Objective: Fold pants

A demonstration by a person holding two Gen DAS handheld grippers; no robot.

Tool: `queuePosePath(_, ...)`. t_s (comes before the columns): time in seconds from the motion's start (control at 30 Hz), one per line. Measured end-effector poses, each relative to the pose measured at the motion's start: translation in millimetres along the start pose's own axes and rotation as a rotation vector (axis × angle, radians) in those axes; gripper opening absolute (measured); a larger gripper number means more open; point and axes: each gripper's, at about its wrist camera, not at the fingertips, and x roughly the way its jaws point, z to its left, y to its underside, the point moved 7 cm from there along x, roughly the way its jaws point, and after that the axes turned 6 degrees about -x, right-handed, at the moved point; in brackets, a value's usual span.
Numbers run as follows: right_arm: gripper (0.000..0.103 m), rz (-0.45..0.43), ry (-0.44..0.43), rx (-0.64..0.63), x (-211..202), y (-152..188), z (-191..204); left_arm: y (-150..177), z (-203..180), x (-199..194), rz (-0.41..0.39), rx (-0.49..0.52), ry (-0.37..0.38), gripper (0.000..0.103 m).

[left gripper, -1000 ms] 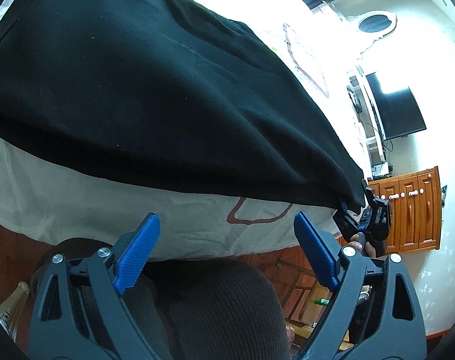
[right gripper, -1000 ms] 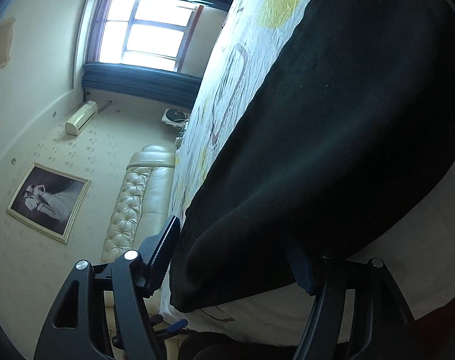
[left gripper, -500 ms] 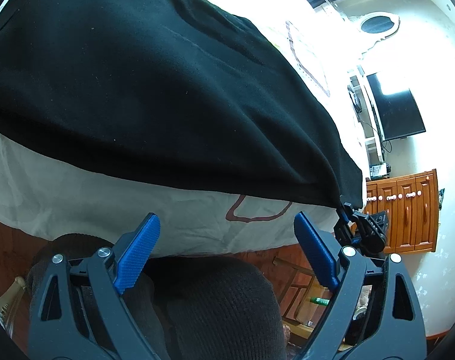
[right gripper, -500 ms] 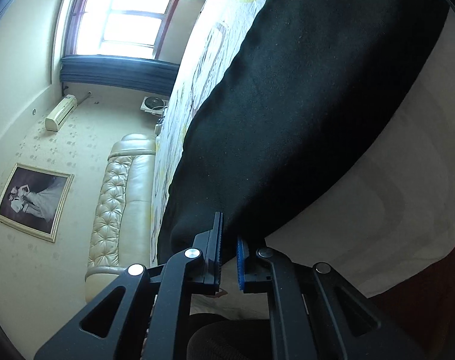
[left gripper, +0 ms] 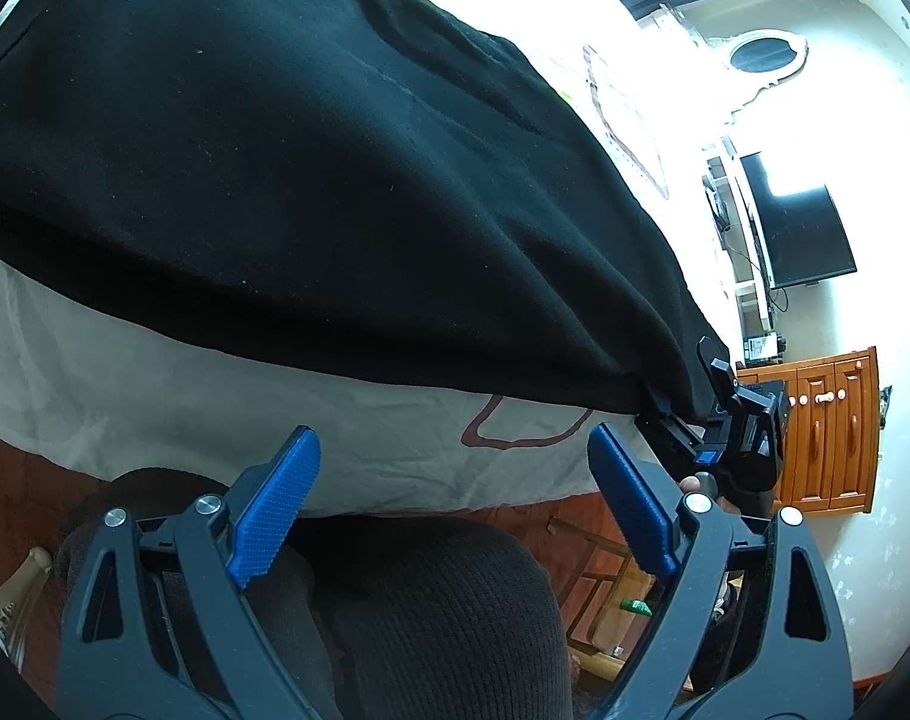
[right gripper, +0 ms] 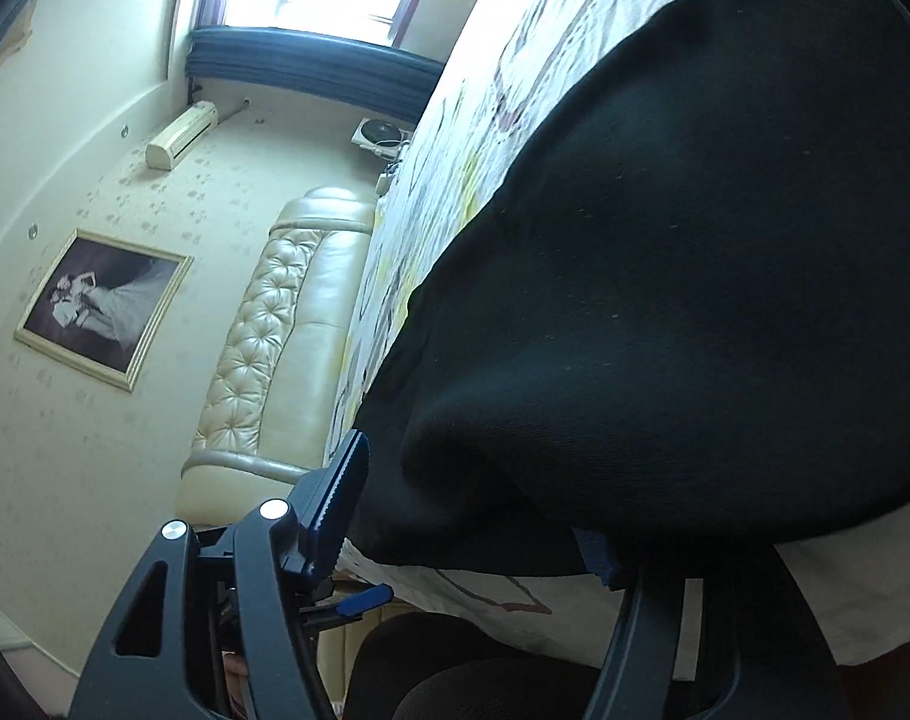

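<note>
The black pants (left gripper: 335, 180) lie spread on the bed, their near edge hanging close to the bed's side. My left gripper (left gripper: 455, 441) is open with nothing between its blue pads (left gripper: 275, 510), just short of that edge. In the left wrist view my right gripper (left gripper: 685, 387) sits at the pants' right corner. In the right wrist view the pants (right gripper: 664, 270) fill the frame, and the right gripper (right gripper: 472, 504) has its jaws opening with the corner of the fabric between them. The cloth hides most of its right finger.
The white patterned bed sheet (left gripper: 155, 396) drapes over the bed's side. A person's knee in dark knit fabric (left gripper: 431, 618) is right under the left gripper. A wooden cabinet (left gripper: 826, 420) and TV (left gripper: 802, 228) stand beyond. A padded cream headboard (right gripper: 287, 324) is at the far end.
Half a second ago the right gripper was shut, just short of the pants' edge. Now its jaws stand apart with the pants' corner between them. The left gripper has not moved.
</note>
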Motion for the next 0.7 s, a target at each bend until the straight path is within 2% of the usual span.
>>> queuePosePath(0.17,0.060,0.050,-0.035,-0.051,0,7,14,-3,1,-2,-0.007,-0.007,0.003,0.091)
queuePosePath(0.2,0.051,0.065,0.005,-0.053,3,7,11,-4,1,-3,-0.011,-0.008,0.000,0.091)
queuePosePath(0.23,0.033,0.084,0.040,-0.049,7,9,6,-5,2,-3,-0.015,-0.008,-0.002,0.091)
queuePosePath(0.27,0.024,0.099,0.066,-0.035,9,11,1,-6,2,-4,-0.015,-0.009,-0.005,0.091)
queuePosePath(0.3,0.011,0.116,0.101,-0.016,13,14,-4,-7,3,-6,-0.018,-0.010,-0.011,0.091)
queuePosePath(0.33,0.008,0.126,0.121,0.005,14,19,-10,-9,7,-9,-0.029,-0.012,-0.028,0.091)
queuePosePath(0.4,0.008,0.126,0.116,0.029,11,27,-13,-17,17,-19,-0.080,-0.032,-0.067,0.091)
queuePosePath(0.5,0.009,0.132,0.111,-0.011,9,32,-7,-33,36,-36,-0.154,-0.095,-0.103,0.091)
queuePosePath(0.57,0.014,0.117,0.084,-0.013,10,31,-4,-44,48,-44,-0.190,-0.115,-0.132,0.091)
queuePosePath(0.6,0.024,0.112,0.071,-0.004,12,32,-3,-49,54,-48,-0.214,-0.121,-0.146,0.091)
queuePosePath(0.63,0.040,0.105,0.056,0.004,14,32,-1,-53,59,-51,-0.233,-0.124,-0.164,0.091)
queuePosePath(0.7,0.047,0.107,0.022,0.009,25,33,12,-60,72,-57,-0.262,-0.139,-0.202,0.091)
